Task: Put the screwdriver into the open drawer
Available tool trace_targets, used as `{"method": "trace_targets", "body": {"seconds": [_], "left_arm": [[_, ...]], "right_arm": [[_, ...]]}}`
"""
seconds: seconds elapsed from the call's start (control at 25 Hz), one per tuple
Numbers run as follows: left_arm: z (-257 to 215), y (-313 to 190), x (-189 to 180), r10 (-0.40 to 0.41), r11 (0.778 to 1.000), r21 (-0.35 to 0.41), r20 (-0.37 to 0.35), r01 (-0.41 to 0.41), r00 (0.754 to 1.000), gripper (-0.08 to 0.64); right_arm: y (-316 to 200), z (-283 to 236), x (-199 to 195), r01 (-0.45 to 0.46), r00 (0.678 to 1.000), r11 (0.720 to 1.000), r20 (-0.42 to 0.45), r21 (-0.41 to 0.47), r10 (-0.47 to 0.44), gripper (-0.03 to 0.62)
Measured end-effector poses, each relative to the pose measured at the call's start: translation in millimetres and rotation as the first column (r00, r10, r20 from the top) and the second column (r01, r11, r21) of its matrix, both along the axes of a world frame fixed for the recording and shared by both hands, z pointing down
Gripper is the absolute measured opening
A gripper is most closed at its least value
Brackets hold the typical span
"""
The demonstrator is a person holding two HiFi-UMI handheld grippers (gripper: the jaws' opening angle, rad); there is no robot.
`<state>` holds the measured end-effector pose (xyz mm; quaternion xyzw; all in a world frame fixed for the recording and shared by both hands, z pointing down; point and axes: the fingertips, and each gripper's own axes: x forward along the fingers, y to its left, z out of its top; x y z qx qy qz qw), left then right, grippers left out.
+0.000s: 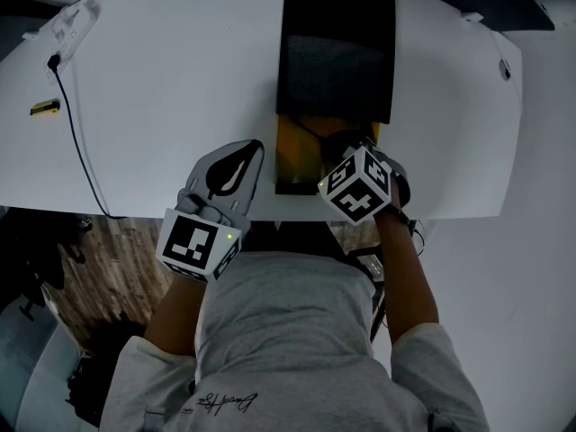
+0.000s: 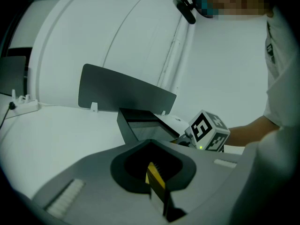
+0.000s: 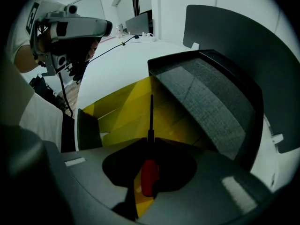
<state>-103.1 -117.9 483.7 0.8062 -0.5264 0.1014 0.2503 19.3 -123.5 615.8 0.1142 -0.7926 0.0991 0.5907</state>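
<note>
The screwdriver (image 3: 151,121) has a red handle and a thin black shaft. My right gripper (image 3: 149,179) is shut on the handle, and the shaft points down into the open yellow drawer (image 3: 122,107). In the head view the right gripper (image 1: 346,147) hangs over the drawer (image 1: 292,151), which juts from a black cabinet (image 1: 337,52); the screwdriver is hidden there under the marker cube (image 1: 358,184). My left gripper (image 1: 236,165) rests low over the white table (image 1: 180,79), just left of the drawer. In its own view the left gripper (image 2: 157,182) has its jaws together on nothing.
A black cable (image 1: 76,124) runs down the table's left side past a small yellow object (image 1: 45,107). A white power strip (image 1: 72,21) lies at the far left. A grey panel (image 2: 122,93) stands behind the cabinet (image 2: 140,123). The table's near edge lies close to my body.
</note>
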Motion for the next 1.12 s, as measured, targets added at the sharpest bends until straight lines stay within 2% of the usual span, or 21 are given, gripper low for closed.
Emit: {"method": "trace_targets", "body": {"seconds": [0.68,1.12], "left_arm": [[3.4,0.2,2.4,-0.006,1.0,-0.007,-0.005,0.006,1.0,0.0],[3.1,0.6,4.3,-0.004,1.0,-0.006,0.004,0.004,1.0,0.0]], "right_arm": [[1.4,5.4,-1.1,0.019,0.998,0.999,-0.055,-0.039,-0.021,0.074],[5.0,3.9,-3.2,0.04,0.999,0.999,-0.028,-0.037,-0.041,0.106]]}}
